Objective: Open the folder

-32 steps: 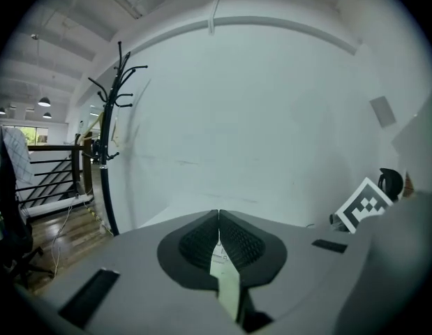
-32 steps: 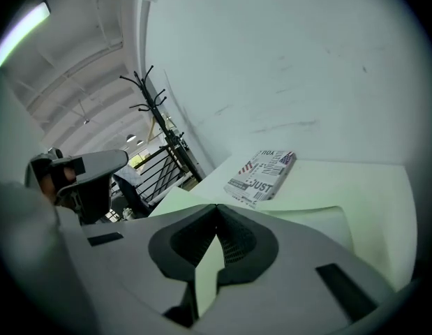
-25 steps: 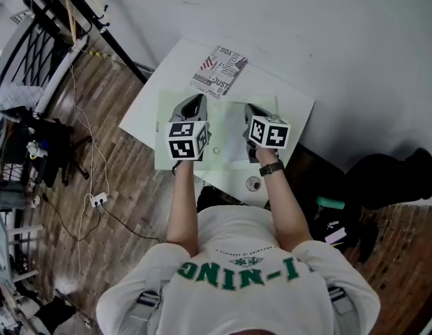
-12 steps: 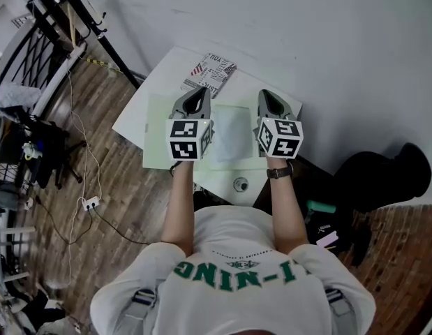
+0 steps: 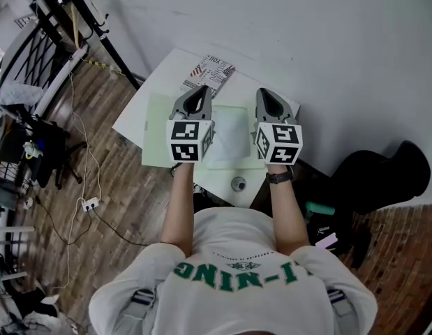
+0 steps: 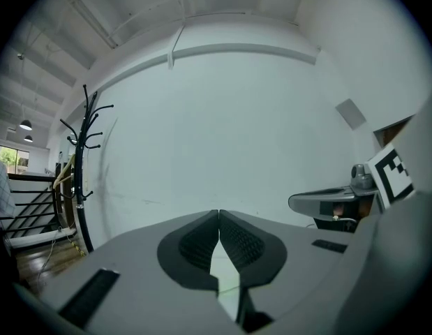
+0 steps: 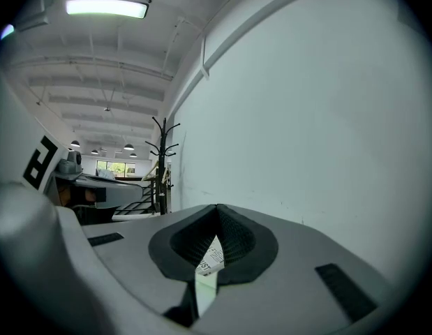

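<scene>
A pale green folder lies flat on the white table, with a paler sheet on its right part. Both grippers hang above it, side by side, pointing level at the wall and touching nothing. My left gripper is shut and empty; in the left gripper view its pads meet at the tip. The right gripper is also shut with nothing held. Through its lower gap I see a strip of the folder.
A printed booklet lies at the table's far edge, beyond the folder. A small round object sits near the front edge. A black coat rack stands left by the wall, and a dark bag lies on the floor at the right.
Both grippers have risen off the folder and come up level, staying shut. The right one has rolled, so its marker cube shows another face.
</scene>
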### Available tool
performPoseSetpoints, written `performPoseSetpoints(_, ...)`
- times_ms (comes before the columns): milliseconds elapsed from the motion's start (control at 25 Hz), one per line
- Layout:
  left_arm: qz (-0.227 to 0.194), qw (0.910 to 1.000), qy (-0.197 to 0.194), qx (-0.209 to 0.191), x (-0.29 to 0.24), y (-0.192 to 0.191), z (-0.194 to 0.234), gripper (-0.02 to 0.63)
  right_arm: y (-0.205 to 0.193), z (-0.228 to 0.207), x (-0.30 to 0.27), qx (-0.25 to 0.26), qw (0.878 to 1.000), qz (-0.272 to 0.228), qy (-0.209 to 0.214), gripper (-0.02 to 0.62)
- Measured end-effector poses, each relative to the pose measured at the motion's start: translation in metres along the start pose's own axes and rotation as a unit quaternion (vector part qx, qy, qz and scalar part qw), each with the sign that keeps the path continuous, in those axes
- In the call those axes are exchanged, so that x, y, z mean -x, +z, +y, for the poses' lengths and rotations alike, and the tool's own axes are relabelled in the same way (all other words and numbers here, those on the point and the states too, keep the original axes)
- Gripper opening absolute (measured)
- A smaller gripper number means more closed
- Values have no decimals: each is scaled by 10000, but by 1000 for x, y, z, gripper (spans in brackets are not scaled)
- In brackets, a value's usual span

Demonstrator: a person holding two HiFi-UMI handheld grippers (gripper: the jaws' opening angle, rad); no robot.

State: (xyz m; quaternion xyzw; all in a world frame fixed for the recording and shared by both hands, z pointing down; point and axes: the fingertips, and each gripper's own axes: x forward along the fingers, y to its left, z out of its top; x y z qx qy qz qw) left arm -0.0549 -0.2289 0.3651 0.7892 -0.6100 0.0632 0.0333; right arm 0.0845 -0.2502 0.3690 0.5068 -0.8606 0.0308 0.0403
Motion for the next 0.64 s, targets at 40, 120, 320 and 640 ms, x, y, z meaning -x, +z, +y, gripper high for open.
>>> performPoseSetpoints(40, -9, 10000, 18, -6, 1, 0, 0, 17, -1, 1, 1, 3, 10000, -6, 9, 14)
performPoseSetpoints(120, -33, 10000, 67, -28, 4, -1, 1, 17, -1, 2, 3, 30, 10000, -31, 22, 14)
performPoseSetpoints(320, -60, 9998, 160, -58, 9, 0, 1, 16, 2, 4, 7, 33, 9999, -58, 81, 14)
performPoseSetpoints(640, 47, 9999, 138, -12, 10, -13, -6, 17, -1, -2, 9, -13, 9999, -59, 140, 14)
